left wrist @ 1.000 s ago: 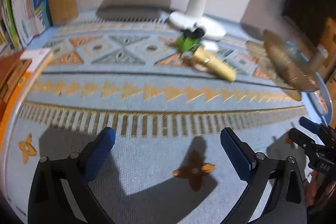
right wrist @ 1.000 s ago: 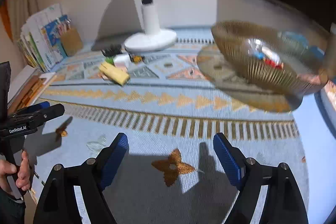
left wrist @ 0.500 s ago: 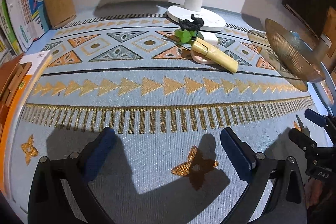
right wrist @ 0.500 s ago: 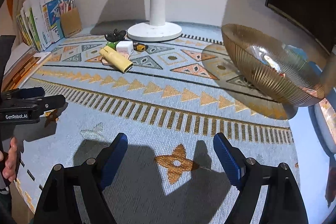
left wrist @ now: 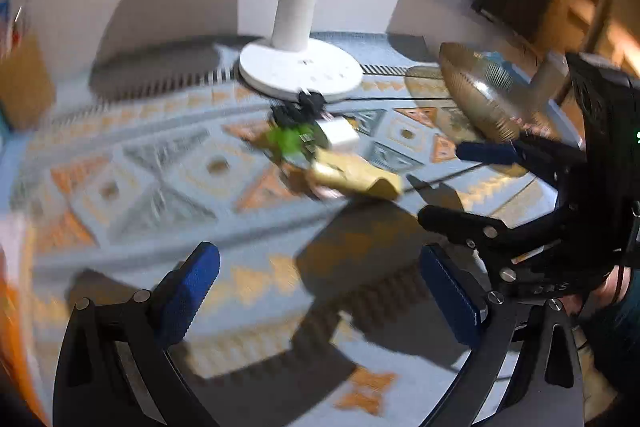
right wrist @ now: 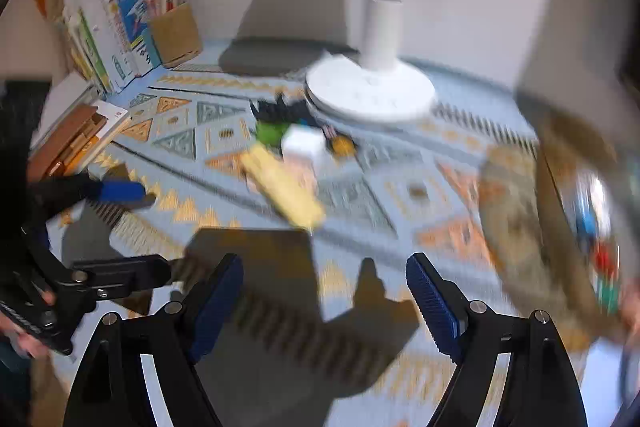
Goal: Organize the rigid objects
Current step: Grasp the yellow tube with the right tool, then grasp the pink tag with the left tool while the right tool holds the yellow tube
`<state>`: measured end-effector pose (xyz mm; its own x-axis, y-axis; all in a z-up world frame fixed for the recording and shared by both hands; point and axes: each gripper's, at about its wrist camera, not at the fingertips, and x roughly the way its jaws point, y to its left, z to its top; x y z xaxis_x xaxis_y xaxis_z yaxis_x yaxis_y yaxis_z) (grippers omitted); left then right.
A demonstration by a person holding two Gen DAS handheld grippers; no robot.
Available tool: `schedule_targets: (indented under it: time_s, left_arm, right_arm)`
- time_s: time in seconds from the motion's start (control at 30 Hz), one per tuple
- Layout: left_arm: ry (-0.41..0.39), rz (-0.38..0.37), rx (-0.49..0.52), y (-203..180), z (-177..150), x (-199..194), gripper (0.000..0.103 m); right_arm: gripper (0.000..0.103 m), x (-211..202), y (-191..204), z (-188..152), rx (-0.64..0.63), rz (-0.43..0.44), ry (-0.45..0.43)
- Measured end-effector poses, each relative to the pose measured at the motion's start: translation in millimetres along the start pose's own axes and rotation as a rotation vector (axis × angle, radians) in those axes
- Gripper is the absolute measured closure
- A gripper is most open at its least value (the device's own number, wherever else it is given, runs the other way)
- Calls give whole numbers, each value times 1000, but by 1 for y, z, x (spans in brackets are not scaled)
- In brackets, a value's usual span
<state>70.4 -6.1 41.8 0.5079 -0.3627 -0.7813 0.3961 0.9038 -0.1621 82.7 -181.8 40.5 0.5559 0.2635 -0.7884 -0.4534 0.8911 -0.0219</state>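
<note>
Cluster of small rigid objects on patterned cloth of tabletop, just in front of white lamp base: long yellow case, white block, green piece, black piece, small orange-and-black item; all blurred, no lettering legible. Ribbed amber bowl at right, coloured items inside. Left claw wide, empty. Right claw wide, empty. Books and brown pen holder at back left.

a cluster of small objects lay on the patterned mat just in front of the lamp base. a ribbed bowl stood to their right, books and a pen holder far left.
</note>
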Motion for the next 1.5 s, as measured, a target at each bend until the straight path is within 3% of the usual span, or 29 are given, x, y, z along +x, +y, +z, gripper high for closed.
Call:
schedule_targets:
  time_s: [0.07, 0.23, 0.3, 0.37, 0.43, 0.63, 0.7, 0.8, 0.87, 0.93, 1.13, 1.2, 1.27, 1.5]
  left_arm:
    - [9, 11, 60, 8, 8, 10, 4]
    - [37, -2, 92, 22, 20, 33, 6]
    - [32, -55, 86, 26, 22, 38, 6]
    - [35, -71, 95, 24, 25, 45, 6]
    - [43, -56, 124, 17, 28, 54, 6]
    - [55, -60, 217, -5, 35, 70, 9]
    - [70, -76, 237, -12, 37, 75, 17]
    - [61, -70, 267, -22, 39, 79, 24]
    - [49, -86, 267, -27, 41, 79, 44]
    - [49, -102, 259, -30, 40, 78, 53]
    - [39, -65, 216, -35, 38, 78, 56]
    - [30, -60, 178, -36, 34, 72, 65]
    - [21, -61, 144, -37, 27, 63, 83]
    - [28, -74, 58, -53, -22, 24, 87]
  right_arm:
    - [40, 16, 6, 10, -35, -19, -7]
    - [41, 43, 4, 21, -25, 80, 1]
    - [52, 50, 7, 24, -42, 75, 4]
    - [71, 52, 10, 24, -54, 126, 11]
    - [77, 50, 14, 21, -78, 114, 9]
    - [79, 37, -9, -5, -30, 18, 56]
    - [80, 30, -21, -17, -11, -20, 64]
    - [80, 20, -39, -32, 44, -10, 68]
    - [80, 16, -48, -39, 81, 13, 58]
    - [79, 15, -53, -41, 98, 21, 44]
    - [79, 16, -46, -39, 100, 5, 19]
    - [79, 14, -46, -40, 112, 11, 20]
    - [80, 8, -46, -44, 134, 43, 24]
    - [80, -31, -36, -78, 177, 59, 18]
